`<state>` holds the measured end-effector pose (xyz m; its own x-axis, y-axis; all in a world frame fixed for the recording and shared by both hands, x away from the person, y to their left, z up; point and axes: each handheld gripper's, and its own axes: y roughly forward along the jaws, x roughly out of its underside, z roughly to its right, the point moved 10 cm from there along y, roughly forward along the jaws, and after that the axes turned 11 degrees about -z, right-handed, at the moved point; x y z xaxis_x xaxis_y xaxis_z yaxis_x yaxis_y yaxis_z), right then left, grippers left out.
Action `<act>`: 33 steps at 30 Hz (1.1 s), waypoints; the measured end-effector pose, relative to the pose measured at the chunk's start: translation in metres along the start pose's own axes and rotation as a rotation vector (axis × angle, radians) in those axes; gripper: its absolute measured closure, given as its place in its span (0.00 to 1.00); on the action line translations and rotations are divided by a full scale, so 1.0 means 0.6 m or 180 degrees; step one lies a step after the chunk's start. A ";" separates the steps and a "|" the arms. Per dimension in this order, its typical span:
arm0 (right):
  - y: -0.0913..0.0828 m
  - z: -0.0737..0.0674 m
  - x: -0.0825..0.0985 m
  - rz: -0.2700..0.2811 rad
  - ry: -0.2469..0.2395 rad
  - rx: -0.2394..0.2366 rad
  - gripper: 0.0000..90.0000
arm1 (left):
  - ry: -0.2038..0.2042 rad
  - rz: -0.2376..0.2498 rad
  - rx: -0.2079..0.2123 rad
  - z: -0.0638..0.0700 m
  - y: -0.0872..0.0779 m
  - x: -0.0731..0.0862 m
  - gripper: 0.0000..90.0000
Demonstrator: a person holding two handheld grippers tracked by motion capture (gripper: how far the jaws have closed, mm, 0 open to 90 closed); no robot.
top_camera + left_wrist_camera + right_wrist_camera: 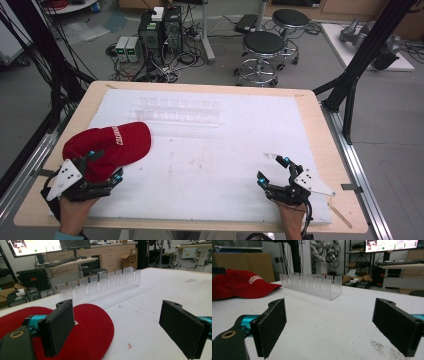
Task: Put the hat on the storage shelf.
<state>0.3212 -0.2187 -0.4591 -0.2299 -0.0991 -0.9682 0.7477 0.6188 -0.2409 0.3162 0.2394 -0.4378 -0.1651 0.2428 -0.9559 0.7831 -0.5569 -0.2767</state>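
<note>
A red baseball cap [112, 145] with white lettering lies at the left of the white sheet [210, 165]. My left gripper [106, 165] is at the cap's near edge and stands open. In the left gripper view its left jaw hangs over the cap's brim [92, 327], its right jaw over bare sheet, and nothing is clamped at the left gripper [117, 330]. A clear slotted rack [180, 111] stands at the far middle of the sheet. My right gripper [273, 169] rests open at the near right, far from both. From the right gripper [329, 330] the cap [239, 285] and the rack [312, 285] lie ahead.
The white sheet covers most of a wooden table [320, 125]. Faint dirt marks [270, 156] lie just ahead of the right gripper. Beyond the far edge are two stools [262, 47], computer boxes [160, 30] and cables. Black frame posts [360, 60] flank the table.
</note>
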 end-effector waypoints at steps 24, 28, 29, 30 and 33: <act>0.000 -0.002 0.001 -0.0009 -0.0032 0.0035 0.12 | 0.0069 -0.0464 -0.0170 -0.128 -0.067 -0.028 0.15; 0.000 -0.002 0.001 -0.0010 -0.0036 0.0040 0.12 | 0.0040 -0.0643 -0.0183 -0.157 -0.068 -0.020 0.15; 0.000 -0.002 0.001 -0.0007 -0.0036 0.0038 0.12 | 0.0034 -0.0685 -0.0151 -0.164 -0.069 -0.015 0.15; 0.000 -0.002 0.001 -0.0007 -0.0036 0.0038 0.12 | 0.0029 -0.0717 -0.0139 -0.171 -0.070 -0.010 0.15; 0.000 -0.002 0.001 -0.0009 -0.0032 0.0041 0.12 | -0.0132 -0.0807 -0.0019 -0.189 -0.074 0.009 0.15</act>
<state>0.3206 -0.2178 -0.4594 -0.2257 -0.1087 -0.9681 0.7549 0.6086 -0.2444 0.3486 0.3555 -0.4196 -0.3810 0.3413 -0.8593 0.7171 -0.4776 -0.5077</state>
